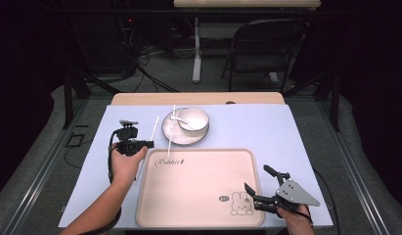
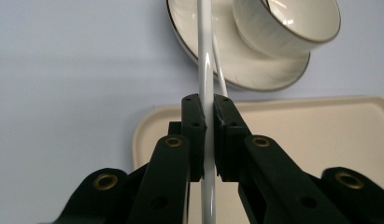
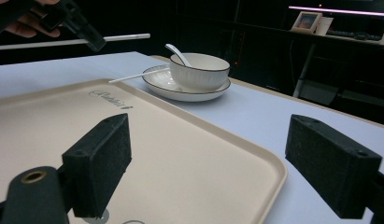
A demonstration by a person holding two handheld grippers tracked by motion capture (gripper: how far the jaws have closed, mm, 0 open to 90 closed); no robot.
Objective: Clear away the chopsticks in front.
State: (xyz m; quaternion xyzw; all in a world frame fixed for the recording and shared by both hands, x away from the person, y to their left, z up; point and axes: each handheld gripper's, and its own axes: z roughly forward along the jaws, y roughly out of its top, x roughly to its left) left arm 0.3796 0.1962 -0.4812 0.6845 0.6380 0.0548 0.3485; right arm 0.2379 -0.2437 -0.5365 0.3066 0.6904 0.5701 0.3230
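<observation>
Room: dark, folding chair (image 1: 264, 46) beyond table's far edge.
Table (image 1: 267, 128): pale blue cover, bare right of plate.
Tray (image 1: 198, 196): cream, near edge.
Plate (image 1: 176, 134): behind tray, bearing bowl (image 1: 193, 119) and spoon (image 1: 178, 118).
Right gripper (image 1: 251, 193): jaws wide apart over tray's right corner.
Left gripper (image 1: 148, 144): clamped on white chopstick (image 2: 206, 60).

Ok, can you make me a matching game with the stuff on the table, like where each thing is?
Things:
1. bowl
2. spoon
3. chopstick
4. tray

Places:
A. pinched between the left gripper's black jaws
B. lying flat on the blue table cover, nothing on it
C. standing on the white plate
D. resting inside the bowl, handle sticking out

Pairs: 1-C, 2-D, 3-A, 4-B
</observation>
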